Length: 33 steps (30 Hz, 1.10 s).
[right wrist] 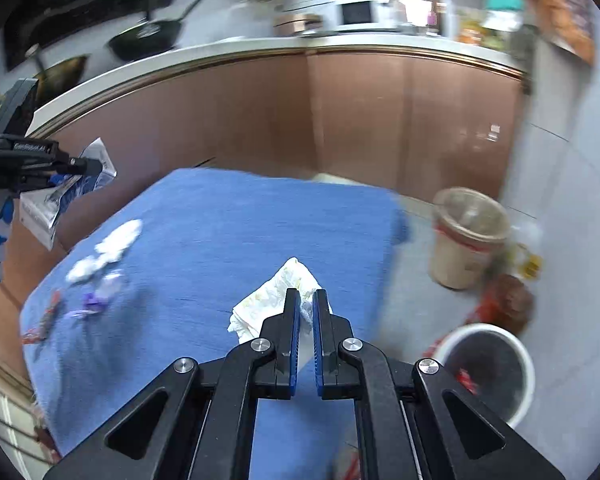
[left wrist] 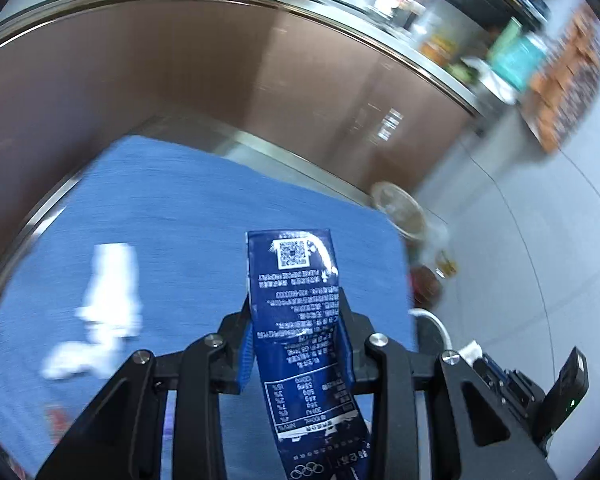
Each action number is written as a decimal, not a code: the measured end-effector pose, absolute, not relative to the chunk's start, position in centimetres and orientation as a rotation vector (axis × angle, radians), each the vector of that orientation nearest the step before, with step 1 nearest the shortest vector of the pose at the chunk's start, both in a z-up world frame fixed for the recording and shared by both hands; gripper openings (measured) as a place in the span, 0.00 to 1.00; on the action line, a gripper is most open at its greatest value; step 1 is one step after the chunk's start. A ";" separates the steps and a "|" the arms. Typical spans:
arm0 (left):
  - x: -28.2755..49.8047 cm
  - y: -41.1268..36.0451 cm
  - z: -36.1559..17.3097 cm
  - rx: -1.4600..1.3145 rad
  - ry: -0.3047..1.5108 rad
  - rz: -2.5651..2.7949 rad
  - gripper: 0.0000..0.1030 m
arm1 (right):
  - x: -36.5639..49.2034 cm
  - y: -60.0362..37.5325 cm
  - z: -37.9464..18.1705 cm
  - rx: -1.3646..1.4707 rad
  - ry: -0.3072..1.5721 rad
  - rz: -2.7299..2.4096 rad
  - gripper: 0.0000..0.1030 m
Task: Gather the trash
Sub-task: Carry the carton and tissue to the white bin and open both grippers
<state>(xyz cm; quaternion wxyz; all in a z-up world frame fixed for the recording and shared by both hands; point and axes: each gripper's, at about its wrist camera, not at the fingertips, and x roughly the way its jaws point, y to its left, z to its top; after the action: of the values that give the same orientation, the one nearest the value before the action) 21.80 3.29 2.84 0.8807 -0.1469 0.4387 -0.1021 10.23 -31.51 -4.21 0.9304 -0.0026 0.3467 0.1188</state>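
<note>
My left gripper (left wrist: 296,312) is shut on a dark blue milk carton (left wrist: 300,312) and holds it above the blue cloth-covered table (left wrist: 180,208); it also shows in the right wrist view (right wrist: 66,188) at far left. My right gripper (right wrist: 306,304) is shut on a crumpled white tissue (right wrist: 268,304) above the table (right wrist: 240,232). Crumpled white tissues (left wrist: 104,312) lie on the cloth, also seen in the right wrist view (right wrist: 108,248), with small wrappers (right wrist: 96,300) beside them. A white trash bin (right wrist: 492,372) stands on the floor at right.
A beige bucket (right wrist: 468,236) and a brown bag (right wrist: 508,300) stand on the floor past the table. Brown cabinets (right wrist: 340,112) with a counter and pans (right wrist: 148,40) run behind. Grey floor lies to the right.
</note>
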 end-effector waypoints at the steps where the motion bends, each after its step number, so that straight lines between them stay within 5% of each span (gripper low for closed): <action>1: 22.5 0.6 2.6 -0.290 0.925 -0.253 0.30 | 10.1 -32.9 -4.2 0.001 0.711 0.216 0.06; 16: 29.2 -30.6 -7.7 -0.094 1.103 -0.593 0.31 | 13.2 -49.3 -11.8 0.064 0.821 -0.165 0.06; 29: 32.1 -41.8 -16.4 0.082 1.142 -0.637 0.33 | 17.2 -54.1 -18.6 0.112 0.904 -0.290 0.07; 31: 32.4 -42.6 -17.3 0.078 1.159 -0.645 0.40 | 17.3 -54.4 -19.0 0.133 0.906 -0.292 0.10; 33: 32.5 -42.9 -17.9 0.072 1.160 -0.654 0.48 | 17.1 -54.5 -19.3 0.137 0.906 -0.297 0.24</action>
<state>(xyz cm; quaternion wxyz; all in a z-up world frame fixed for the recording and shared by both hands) 32.50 -42.92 -17.86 0.7857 0.0335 0.5381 -0.3033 17.13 -54.52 -19.27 0.8861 0.0658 0.4359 -0.1429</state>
